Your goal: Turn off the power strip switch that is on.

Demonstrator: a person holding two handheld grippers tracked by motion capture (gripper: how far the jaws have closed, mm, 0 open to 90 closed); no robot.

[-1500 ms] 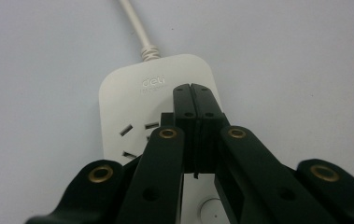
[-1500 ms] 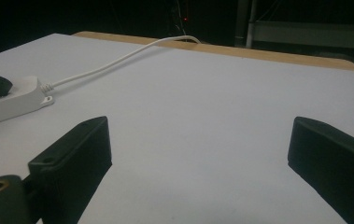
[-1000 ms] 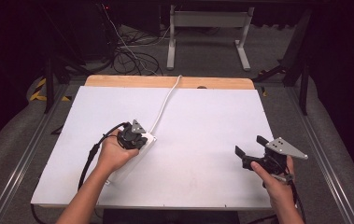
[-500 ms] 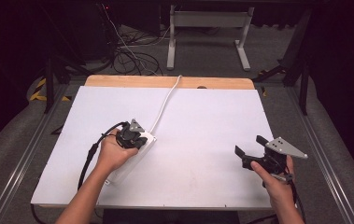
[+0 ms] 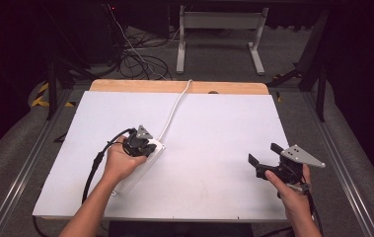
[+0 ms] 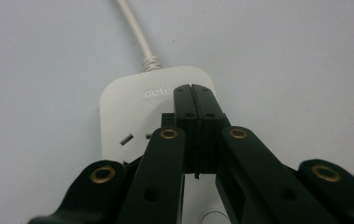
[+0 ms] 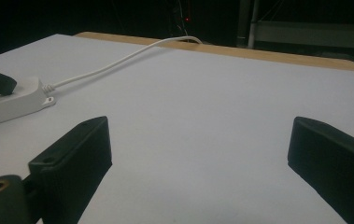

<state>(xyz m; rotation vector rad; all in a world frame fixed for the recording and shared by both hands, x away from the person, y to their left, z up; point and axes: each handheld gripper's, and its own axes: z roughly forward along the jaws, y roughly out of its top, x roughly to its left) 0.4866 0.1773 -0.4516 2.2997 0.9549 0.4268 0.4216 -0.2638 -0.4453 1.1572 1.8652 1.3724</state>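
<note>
Left hand-held gripper (image 6: 194, 95) is clenched, jaws pressed together, tips over the white power strip (image 5: 145, 158) on the tabletop (image 5: 224, 123). Press straight down, gently. Right hand-held gripper (image 7: 198, 154) hangs released, well apart.

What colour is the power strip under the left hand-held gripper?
White, with a matching white cord; the plastic power strip shows best in the left gripper view.
</note>
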